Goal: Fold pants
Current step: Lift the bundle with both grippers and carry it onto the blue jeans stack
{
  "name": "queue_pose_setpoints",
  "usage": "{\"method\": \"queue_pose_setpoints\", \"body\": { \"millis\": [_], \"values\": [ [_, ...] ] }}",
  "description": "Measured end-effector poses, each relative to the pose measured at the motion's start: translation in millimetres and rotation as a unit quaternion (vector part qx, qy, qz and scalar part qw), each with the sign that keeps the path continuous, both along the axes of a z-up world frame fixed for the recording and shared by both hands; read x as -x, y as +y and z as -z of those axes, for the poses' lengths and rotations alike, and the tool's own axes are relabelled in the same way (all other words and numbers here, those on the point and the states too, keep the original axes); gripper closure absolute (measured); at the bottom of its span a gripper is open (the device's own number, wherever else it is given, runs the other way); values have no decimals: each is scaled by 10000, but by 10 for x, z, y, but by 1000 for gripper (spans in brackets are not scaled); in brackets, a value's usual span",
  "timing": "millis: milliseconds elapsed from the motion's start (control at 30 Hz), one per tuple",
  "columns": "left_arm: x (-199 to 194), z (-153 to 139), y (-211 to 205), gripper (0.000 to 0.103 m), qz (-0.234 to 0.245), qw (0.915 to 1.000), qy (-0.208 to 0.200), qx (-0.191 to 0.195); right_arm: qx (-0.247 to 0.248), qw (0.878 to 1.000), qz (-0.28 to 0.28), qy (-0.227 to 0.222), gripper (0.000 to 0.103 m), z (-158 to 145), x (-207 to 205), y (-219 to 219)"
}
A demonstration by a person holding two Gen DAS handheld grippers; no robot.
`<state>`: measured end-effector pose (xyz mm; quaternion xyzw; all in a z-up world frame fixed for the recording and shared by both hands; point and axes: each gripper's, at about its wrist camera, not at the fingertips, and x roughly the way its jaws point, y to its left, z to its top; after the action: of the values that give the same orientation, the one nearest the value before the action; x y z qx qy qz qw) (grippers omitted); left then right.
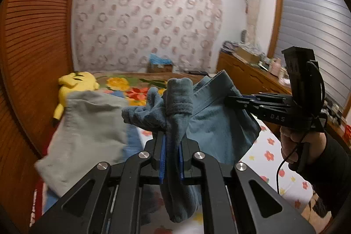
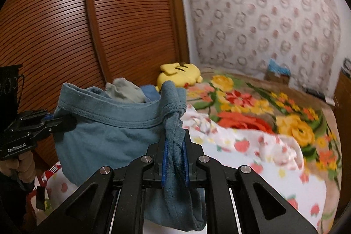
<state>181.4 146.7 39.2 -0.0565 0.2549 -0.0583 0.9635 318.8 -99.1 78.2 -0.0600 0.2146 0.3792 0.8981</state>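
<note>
Teal-blue pants (image 2: 105, 135) hang stretched between my two grippers above the bed. In the left wrist view my left gripper (image 1: 172, 142) is shut on a bunched fold of the pants (image 1: 215, 124), and cloth hangs down behind its blue pads. My right gripper (image 1: 237, 101) comes in from the right, held by a hand in a dark sleeve (image 1: 291, 146), and is clamped on the waistband edge. In the right wrist view my right gripper (image 2: 175, 146) is shut on a twisted bunch of the fabric. At the far left my left gripper (image 2: 50, 122) pinches the opposite end of the waistband.
A grey garment (image 1: 87, 128) and a blue one (image 2: 149, 91) lie behind the pants. A yellow plush toy (image 2: 179, 74) rests on the floral blanket (image 2: 263, 106), with a white flowered sheet (image 2: 252, 146) nearer. Louvred wooden doors (image 2: 87, 36) stand on the left, a cluttered dresser (image 1: 245, 67) on the right.
</note>
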Motion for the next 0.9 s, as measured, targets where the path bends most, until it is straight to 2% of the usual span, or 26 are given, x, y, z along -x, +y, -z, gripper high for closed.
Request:
{"method": "queue_pose_setpoints", "body": {
  "millis": [267, 400, 700, 900],
  "values": [
    [143, -123, 329, 93, -439, 9988, -220, -5, 142, 9984, -430, -330, 92, -163, -259, 457],
    [145, -46, 510, 93, -775, 9968, -174, -112, 329, 9968, -590, -432, 92, -150, -478, 779],
    [193, 159, 842, 92, -1099, 9939, 1, 109, 636, 9928, -861, -542, 92, -96, -817, 1431],
    [268, 258, 958, 92, -1275, 9914, 73, 268, 811, 9884, -1079, -691, 92, -44, -870, 1748]
  ]
}}
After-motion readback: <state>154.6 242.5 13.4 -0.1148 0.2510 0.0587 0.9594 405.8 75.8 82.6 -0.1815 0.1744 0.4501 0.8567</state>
